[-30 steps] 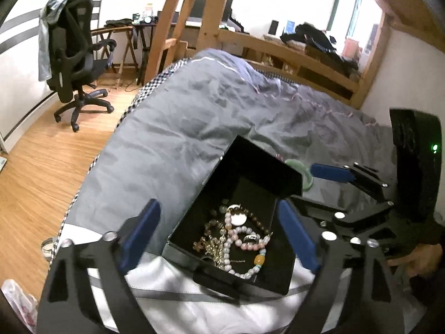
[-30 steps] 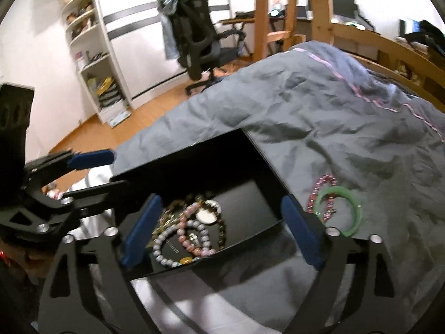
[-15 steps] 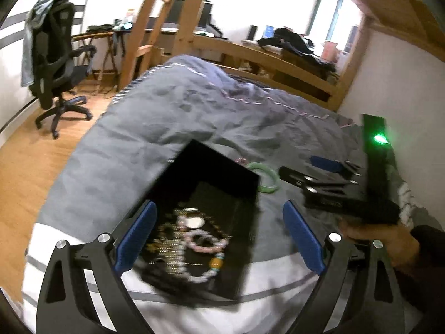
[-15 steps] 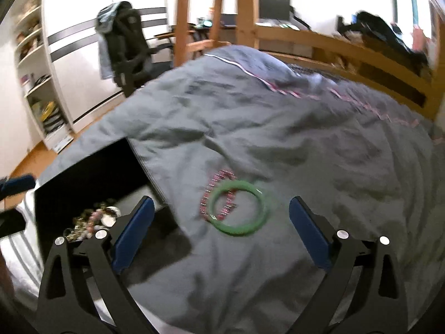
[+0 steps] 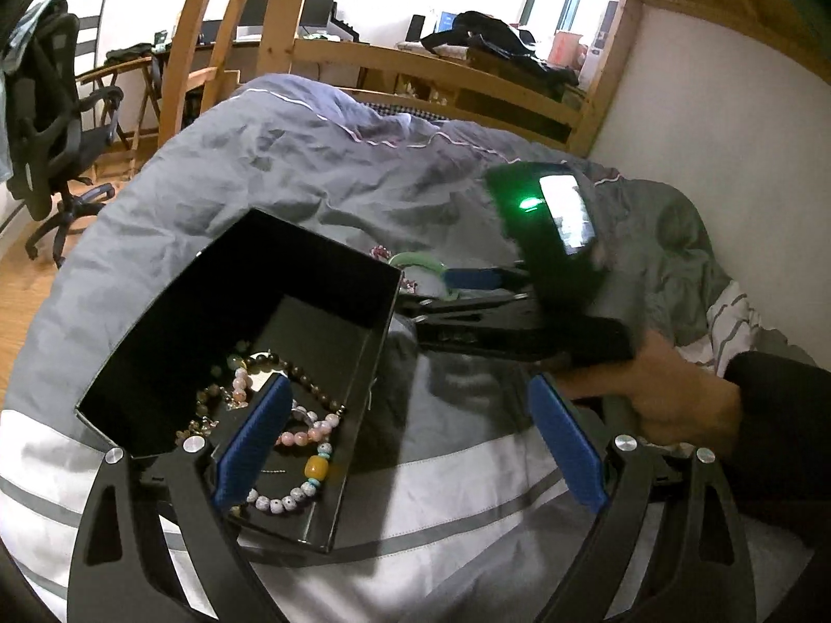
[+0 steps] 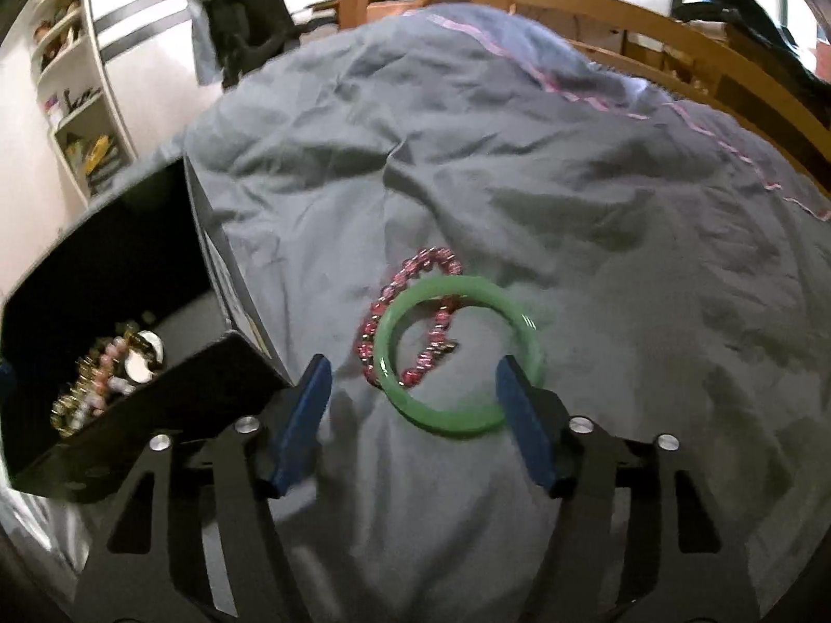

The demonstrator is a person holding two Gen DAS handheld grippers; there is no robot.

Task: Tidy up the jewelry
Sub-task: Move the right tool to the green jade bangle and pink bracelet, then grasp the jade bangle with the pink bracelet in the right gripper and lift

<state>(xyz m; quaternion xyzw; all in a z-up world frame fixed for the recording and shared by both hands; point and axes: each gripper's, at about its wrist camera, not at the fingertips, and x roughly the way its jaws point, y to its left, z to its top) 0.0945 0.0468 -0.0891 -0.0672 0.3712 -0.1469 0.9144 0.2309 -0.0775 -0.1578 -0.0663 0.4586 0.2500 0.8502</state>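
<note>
A green bangle (image 6: 459, 415) lies on the grey duvet, on top of a pink bead bracelet (image 6: 402, 288). My right gripper (image 6: 413, 415) is open, its blue pads on either side of the bangle's near edge. An open black box (image 6: 130, 311) with several bead bracelets inside sits to its left. In the left wrist view the box (image 5: 156, 332) holds the beads (image 5: 301, 436). My left gripper (image 5: 410, 441) is open and empty, its left pad over the box. The right gripper (image 5: 478, 306) reaches the bangle (image 5: 415, 261) behind the box.
The grey duvet (image 6: 571, 181) covers the bed, with a wooden bed rail (image 6: 675, 46) behind. A white striped sheet (image 5: 457, 477) lies at the near edge. An office chair (image 5: 47, 119) and a wooden ladder (image 5: 208, 41) stand beyond the bed.
My right gripper has swung right from the box and come down around the green bangle. My left gripper has shifted right, so its left pad is now over the box.
</note>
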